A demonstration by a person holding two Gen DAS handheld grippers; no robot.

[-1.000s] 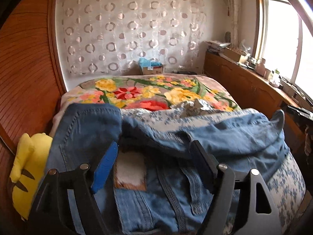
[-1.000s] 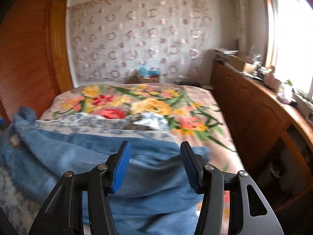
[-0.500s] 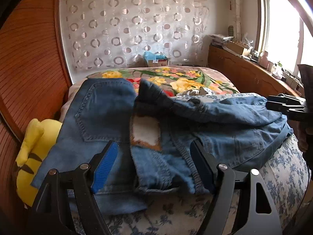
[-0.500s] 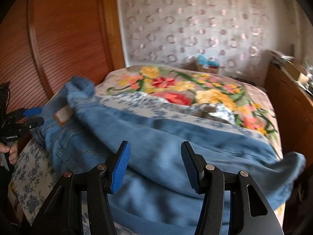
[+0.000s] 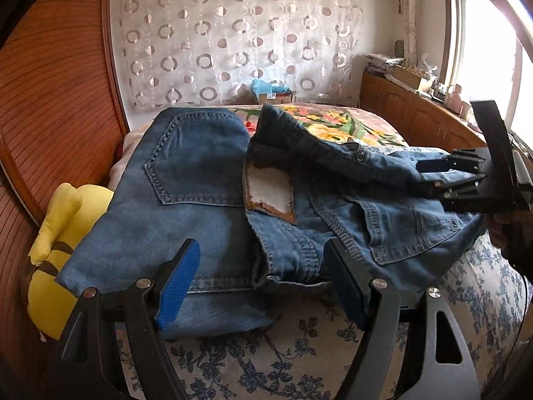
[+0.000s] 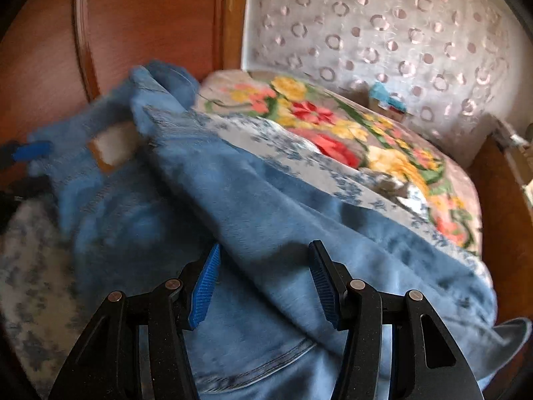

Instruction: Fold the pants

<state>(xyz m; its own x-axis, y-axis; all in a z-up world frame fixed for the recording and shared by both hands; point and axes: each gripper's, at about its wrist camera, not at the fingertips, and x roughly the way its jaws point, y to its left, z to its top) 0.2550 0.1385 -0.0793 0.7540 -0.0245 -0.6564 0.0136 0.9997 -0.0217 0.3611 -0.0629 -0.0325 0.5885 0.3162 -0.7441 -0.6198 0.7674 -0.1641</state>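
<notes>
Blue jeans [image 5: 200,180] lie crumpled on the bed, back pocket and leather patch facing up, waistband end nearest me. My left gripper [image 5: 263,280] hovers open just above that near edge, pads apart on either side of a bunched seam. My right gripper [image 6: 263,283] is over the leg side with a ridge of denim [image 6: 266,220] running between its jaws. They are closing, and the pads do not visibly press the cloth. In the left wrist view the right gripper [image 5: 429,175] reaches in from the right over the jeans. One left pad [image 6: 31,150] shows at the far left, blurred.
A yellow plush toy [image 5: 56,240] sits against the wooden panel [image 5: 50,100] on the left. The bed has a blue-flowered sheet [image 5: 299,350] and a bright floral blanket [image 5: 333,126] behind. A wooden cabinet [image 5: 416,113] with clutter runs under the window at right.
The jeans have dropped from close in front of the left gripper and now lie spread on the bed. The right gripper swung left over them, rolled, and its jaws narrowed.
</notes>
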